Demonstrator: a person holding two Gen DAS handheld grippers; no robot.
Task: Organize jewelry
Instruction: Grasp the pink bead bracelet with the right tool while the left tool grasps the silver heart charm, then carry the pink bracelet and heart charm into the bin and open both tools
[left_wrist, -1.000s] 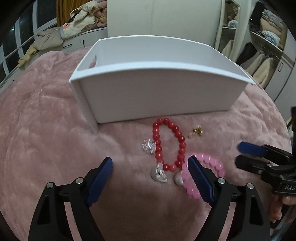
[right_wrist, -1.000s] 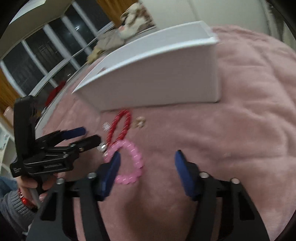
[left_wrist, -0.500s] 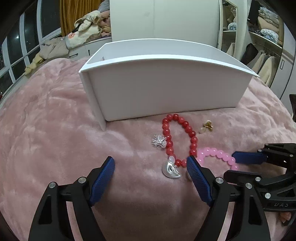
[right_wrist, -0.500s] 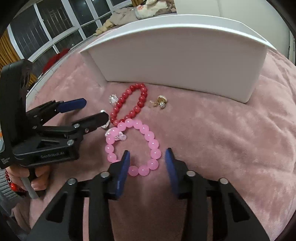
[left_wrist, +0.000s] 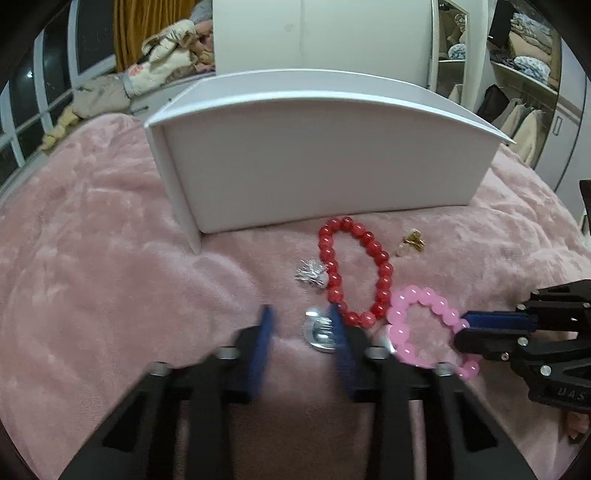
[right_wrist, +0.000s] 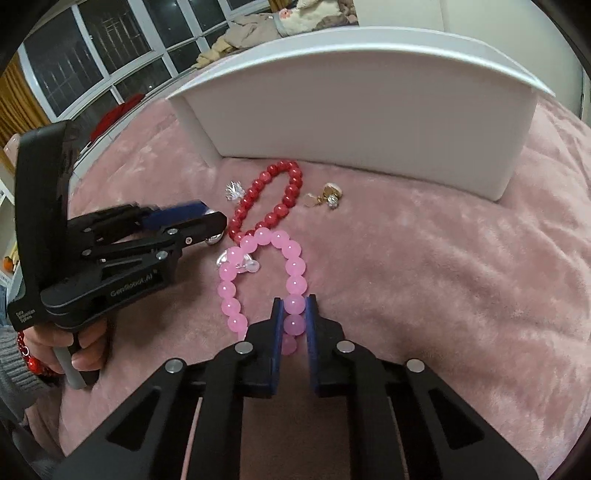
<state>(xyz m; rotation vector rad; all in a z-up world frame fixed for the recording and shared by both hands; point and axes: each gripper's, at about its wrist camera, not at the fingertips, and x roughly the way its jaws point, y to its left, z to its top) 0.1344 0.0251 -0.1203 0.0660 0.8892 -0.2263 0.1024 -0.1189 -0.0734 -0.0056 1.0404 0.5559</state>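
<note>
Basically nothing's visibly stored yet: all pcs seen lie on the pink blanket (right_wrist: 424, 266) in front of the white box (right_wrist: 369, 122), whose inside is hidden. R gripper (right_wrist: 294, 314) is clenched on the near side of the pink bead bracelet (right_wrist: 295, 284), not lifted; L gripper (left_wrist: 301, 332) is partly open, blurred, w/ the silver charm (left_wrist: 319, 332) against its right finger, grip unclear. Left, I'd judge: red bead bracelet (left_wrist: 356, 269), silver sparkly piece (left_wrist: 310, 275), gold earring (left_wrist: 410, 242), plus those two.
</note>
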